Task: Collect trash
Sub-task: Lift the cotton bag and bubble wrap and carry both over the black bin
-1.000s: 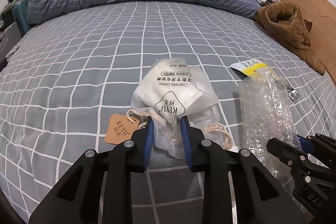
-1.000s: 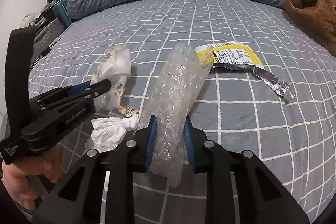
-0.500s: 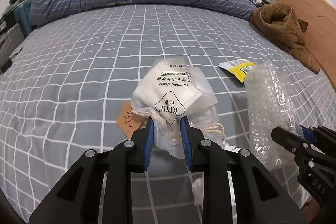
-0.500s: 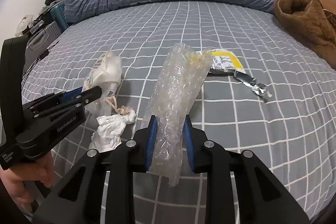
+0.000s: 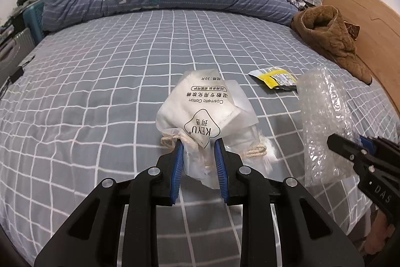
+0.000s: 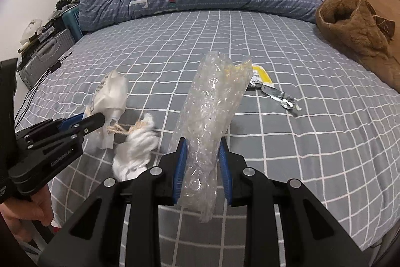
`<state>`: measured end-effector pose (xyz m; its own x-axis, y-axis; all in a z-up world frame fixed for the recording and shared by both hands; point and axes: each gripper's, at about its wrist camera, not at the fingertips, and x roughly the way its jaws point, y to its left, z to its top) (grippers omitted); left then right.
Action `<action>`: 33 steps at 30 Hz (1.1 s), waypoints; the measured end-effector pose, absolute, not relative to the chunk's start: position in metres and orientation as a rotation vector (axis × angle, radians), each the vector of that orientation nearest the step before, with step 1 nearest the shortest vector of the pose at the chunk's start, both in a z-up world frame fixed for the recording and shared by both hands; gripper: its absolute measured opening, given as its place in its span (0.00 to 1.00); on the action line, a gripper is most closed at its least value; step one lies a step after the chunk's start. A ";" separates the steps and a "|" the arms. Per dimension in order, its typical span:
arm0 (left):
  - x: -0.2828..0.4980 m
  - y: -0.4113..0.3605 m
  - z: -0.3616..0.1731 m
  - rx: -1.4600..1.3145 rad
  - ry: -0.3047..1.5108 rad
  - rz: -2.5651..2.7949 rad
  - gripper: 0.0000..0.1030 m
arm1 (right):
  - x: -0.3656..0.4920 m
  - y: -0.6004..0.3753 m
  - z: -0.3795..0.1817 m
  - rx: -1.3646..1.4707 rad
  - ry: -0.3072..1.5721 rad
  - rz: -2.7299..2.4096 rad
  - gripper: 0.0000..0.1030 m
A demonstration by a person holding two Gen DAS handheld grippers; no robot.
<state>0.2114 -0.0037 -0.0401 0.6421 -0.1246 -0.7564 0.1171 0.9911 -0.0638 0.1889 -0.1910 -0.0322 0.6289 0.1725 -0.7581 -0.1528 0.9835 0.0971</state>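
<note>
Translucent white drawstring cosmetic-cotton pouch [image 5: 200, 114]: clamped in left gripper [image 5: 198, 149], lifted off grey checked bedsheet [image 5: 100, 91]. Crumpled white tissue [image 6: 136, 152]: dangling beside pouch; attachment unclear. Clear bubble-wrap roll [image 6: 212, 116]: clamped in right gripper [image 6: 203, 154], long axis pointing away. Yellow-and-silver torn foil wrapper [image 6: 272, 89]: lying ahead, nearer right gripper, partly hidden behind roll.

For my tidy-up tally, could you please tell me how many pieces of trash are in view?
3: a cosmetic cotton bag in the left gripper, a bubble wrap roll in the right gripper, and a yellow wrapper on the bed. More may be hidden.
</note>
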 end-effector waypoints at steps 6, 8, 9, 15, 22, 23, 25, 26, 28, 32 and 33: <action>0.174 0.000 -0.028 0.004 0.854 -0.130 0.23 | 0.163 -0.190 -0.016 0.033 0.861 0.186 0.24; 0.162 0.001 -0.026 0.005 0.858 -0.124 0.23 | 0.155 -0.187 -0.010 0.034 0.856 0.190 0.24; 0.155 0.001 -0.024 0.005 0.859 -0.123 0.23 | 0.151 -0.186 -0.007 0.034 0.853 0.192 0.24; 0.119 0.005 -0.006 -0.010 0.848 -0.124 0.23 | 0.121 -0.180 0.013 0.059 0.843 0.210 0.24; 0.084 0.009 0.016 -0.021 0.832 -0.117 0.23 | 0.086 -0.169 0.031 0.040 0.837 0.221 0.24; 0.080 0.009 0.019 -0.022 0.830 -0.115 0.23 | 0.081 -0.168 0.033 0.038 0.835 0.222 0.24; 0.070 0.010 0.025 -0.021 0.828 -0.112 0.23 | 0.072 -0.166 0.038 0.035 0.834 0.224 0.24; 0.064 0.009 0.028 -0.017 0.829 -0.109 0.23 | 0.067 -0.167 0.040 0.034 0.832 0.225 0.24; 0.057 0.007 0.032 -0.012 0.827 -0.106 0.23 | 0.059 -0.167 0.044 0.034 0.831 0.224 0.24; 0.041 0.006 0.041 -0.015 0.820 -0.105 0.23 | 0.043 -0.168 0.053 0.038 0.826 0.223 0.24; 0.035 0.005 0.045 -0.015 0.815 -0.106 0.23 | 0.038 -0.168 0.057 0.039 0.823 0.224 0.24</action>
